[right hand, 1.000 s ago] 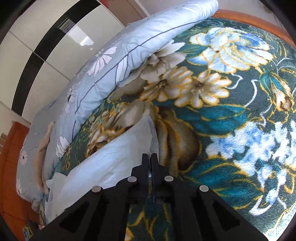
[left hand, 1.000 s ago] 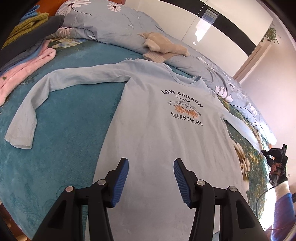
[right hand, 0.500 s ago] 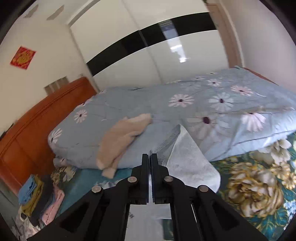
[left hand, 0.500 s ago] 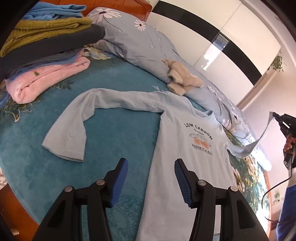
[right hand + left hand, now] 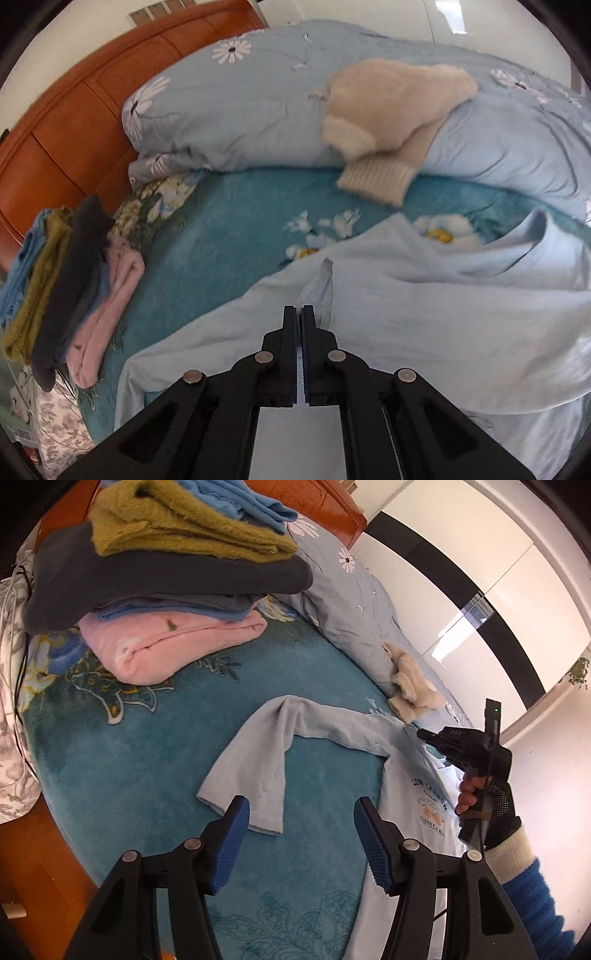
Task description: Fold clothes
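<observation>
The pale blue long-sleeved shirt [image 5: 402, 794] lies on the teal bedspread [image 5: 155, 760], one sleeve [image 5: 258, 768] bent toward me. My right gripper [image 5: 299, 314] has its jaws clenched on the other sleeve's cuff [image 5: 317, 291], carried over the shirt's body. My left gripper [image 5: 301, 834] hovers with jaws released above the near sleeve. A stack of folded clothes [image 5: 159, 572] sits far left.
</observation>
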